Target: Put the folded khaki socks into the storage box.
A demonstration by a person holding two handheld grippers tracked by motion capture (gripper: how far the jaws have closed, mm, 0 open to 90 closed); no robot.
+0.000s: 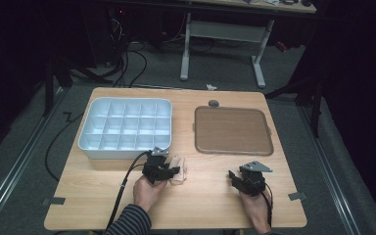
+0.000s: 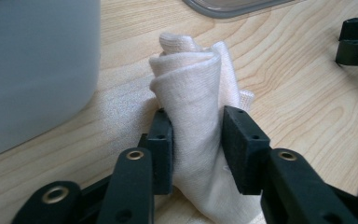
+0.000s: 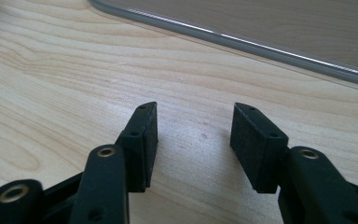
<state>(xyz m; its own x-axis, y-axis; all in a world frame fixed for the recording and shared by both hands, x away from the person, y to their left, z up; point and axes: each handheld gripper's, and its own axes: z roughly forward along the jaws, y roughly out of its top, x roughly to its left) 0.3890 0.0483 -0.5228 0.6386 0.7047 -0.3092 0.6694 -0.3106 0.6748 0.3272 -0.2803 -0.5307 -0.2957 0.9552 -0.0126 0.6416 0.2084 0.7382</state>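
Cloth [image 2: 193, 107], cream-coloured and bunched into an upright fold, stands between the two black jaws of our left gripper [image 2: 196, 149]. Both pads press against its sides, so we have it pinched there, with the free end of the fabric rising above the jaw tips and a loose corner spilling out past the right-hand jaw onto the wooden table [image 2: 303, 93]. Just off the left-hand jaw sits the pale wall of the compartment tray [image 2: 32, 74], close to the cloth but apart from it as far as we can judge from this low angle. Ahead of the jaw tips lies the grey rim of the flat brown tray [image 2: 233, 8].

Our right gripper [image 3: 193, 140] holds its jaws wide apart with nothing between them, only bare table under the gap, and the brown tray's rim runs across beyond its tips. From the high view, the left gripper [image 1: 174, 170] and cloth [image 1: 178, 169] sit just below the compartment tray [image 1: 127, 128], well apart from the right gripper [image 1: 235, 177].
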